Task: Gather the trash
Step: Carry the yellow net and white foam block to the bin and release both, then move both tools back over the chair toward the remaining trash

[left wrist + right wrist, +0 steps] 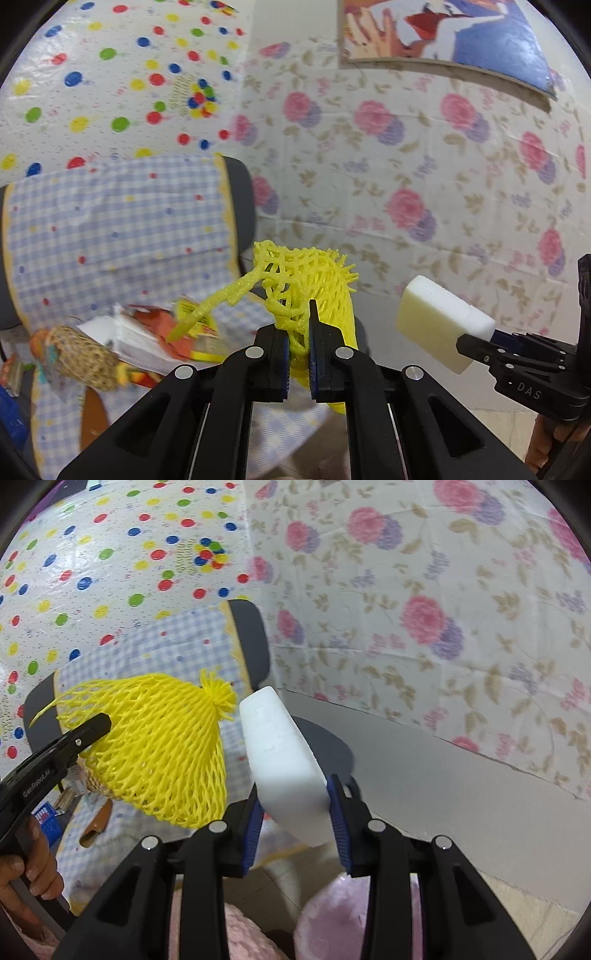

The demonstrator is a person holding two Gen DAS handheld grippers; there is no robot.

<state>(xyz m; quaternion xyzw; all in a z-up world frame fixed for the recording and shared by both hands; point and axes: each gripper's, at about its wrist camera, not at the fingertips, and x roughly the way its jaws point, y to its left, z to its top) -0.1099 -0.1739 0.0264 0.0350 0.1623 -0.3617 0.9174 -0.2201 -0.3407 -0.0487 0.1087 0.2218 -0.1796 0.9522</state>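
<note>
My left gripper [298, 328] is shut on a yellow foam fruit net [314, 284] and holds it in the air; the net also shows in the right wrist view [159, 746], with the left gripper [92, 727] clamped on its left edge. My right gripper [295, 812] is shut on a white foam block [284, 760], held up beside the net; the block also shows at the right of the left wrist view [439, 321]. More trash lies on a chair seat at lower left: a tan foam net [85, 358], a white paper piece [125, 339] and orange wrappers [173, 332].
A chair with a blue checked cover [118, 236] and dark backrest [243, 206] stands ahead at left. Floral [406, 166] and dotted [110, 74] sheets cover the walls. A pink bag [340, 923] lies below the right gripper. A small blue basket [48, 821] sits at lower left.
</note>
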